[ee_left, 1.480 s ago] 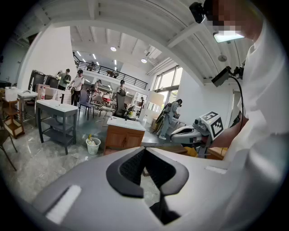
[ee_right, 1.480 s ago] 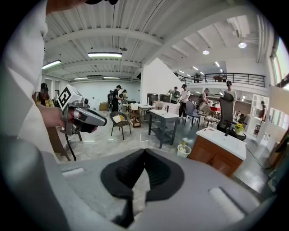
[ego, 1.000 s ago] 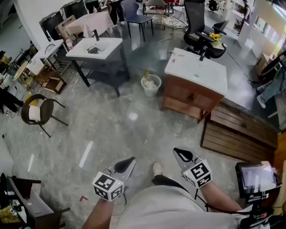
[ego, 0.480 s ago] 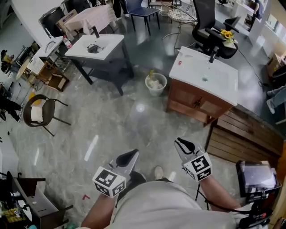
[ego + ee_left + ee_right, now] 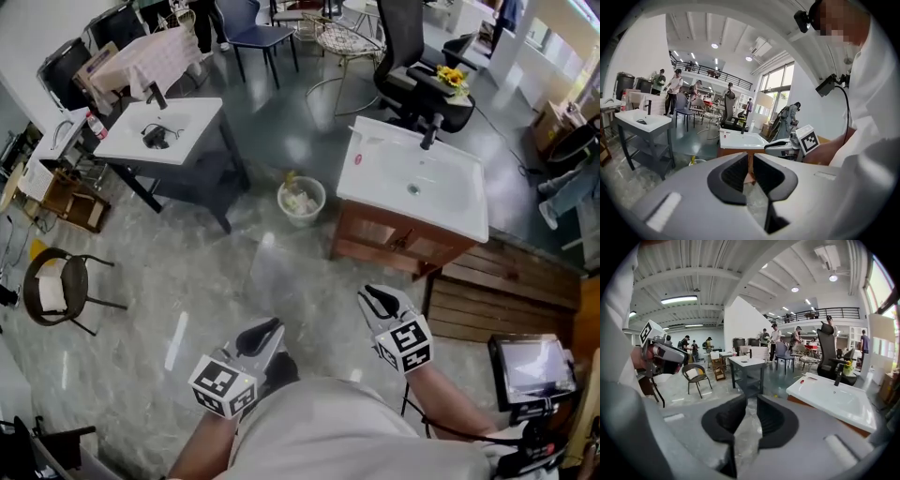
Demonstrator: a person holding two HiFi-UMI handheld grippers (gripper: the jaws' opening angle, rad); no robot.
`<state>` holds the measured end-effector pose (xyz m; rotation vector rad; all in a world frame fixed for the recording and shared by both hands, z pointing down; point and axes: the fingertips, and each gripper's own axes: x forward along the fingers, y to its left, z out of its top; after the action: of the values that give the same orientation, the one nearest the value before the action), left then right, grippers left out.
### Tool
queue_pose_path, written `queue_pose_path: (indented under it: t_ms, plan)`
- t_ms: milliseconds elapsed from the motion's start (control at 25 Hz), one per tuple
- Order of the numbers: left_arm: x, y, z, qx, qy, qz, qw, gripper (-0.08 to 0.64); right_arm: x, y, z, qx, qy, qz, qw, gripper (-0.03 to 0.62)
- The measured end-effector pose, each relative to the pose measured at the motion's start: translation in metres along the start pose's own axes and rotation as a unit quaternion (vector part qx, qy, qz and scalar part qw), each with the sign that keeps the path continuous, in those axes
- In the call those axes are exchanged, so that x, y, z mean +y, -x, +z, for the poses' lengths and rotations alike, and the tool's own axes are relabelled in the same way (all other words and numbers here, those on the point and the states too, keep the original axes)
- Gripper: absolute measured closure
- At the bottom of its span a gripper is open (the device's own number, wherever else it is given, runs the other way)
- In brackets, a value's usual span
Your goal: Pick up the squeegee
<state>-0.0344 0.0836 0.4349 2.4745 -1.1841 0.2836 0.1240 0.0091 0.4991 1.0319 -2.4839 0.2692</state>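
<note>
No squeegee is plain to me in any view. A small red thing [image 5: 357, 157] lies on the near left corner of a white sink top [image 5: 375, 192] on a wooden cabinet; it also shows as the red thing [image 5: 802, 380] in the right gripper view. What it is I cannot tell. My left gripper [image 5: 265, 328] [image 5: 751, 157] is held low over the floor, its jaws a narrow gap apart and empty. My right gripper [image 5: 373, 295] [image 5: 752, 399] points toward the cabinet; its jaws are opening and hold nothing.
A black faucet [image 5: 430, 131] stands at the sink's back. A white bin [image 5: 301, 200] sits left of the cabinet, a second sink on a dark stand [image 5: 155, 131] further left. A wooden pallet [image 5: 506, 300] lies right. A round chair [image 5: 56, 286] stands at the left.
The person has walked forward: the wooden cabinet with the sink and the bin are nearer now. Both grippers came along at the same height in front of the body.
</note>
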Motion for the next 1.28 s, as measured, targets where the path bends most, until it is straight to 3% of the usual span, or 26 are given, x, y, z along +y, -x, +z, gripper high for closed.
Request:
queue_pose_path:
  t_ms: [320,480,760,1000,1280]
  plan:
    - [0.121,-0.046,0.060,0.022,-0.044,-0.078,0.9957,0.511,-0.078,-0.122,0.051,0.004,-0.062,-0.109,0.992,0.508]
    - [0.171,-0.071,0.073,0.036,-0.046,-0.089,0.9943,0.511,-0.128,-0.175,0.054,0.015,-0.105,-0.153,0.983,0.508]
    - [0.233,-0.119,0.111,0.019,-0.027,-0.052,0.9981,0.511,-0.237,-0.251,0.072,0.012,-0.128,-0.215,0.968,0.483]
    - [0.257,-0.178,0.150,0.021,-0.030,-0.027,0.9990,0.511,-0.337,-0.320,0.079,0.015,-0.132,-0.228,0.965,0.466]
    - [0.276,-0.230,0.176,0.031,-0.031,0.017,0.9989,0.511,-0.415,-0.380,0.051,0.046,-0.157,-0.243,0.956,0.465]
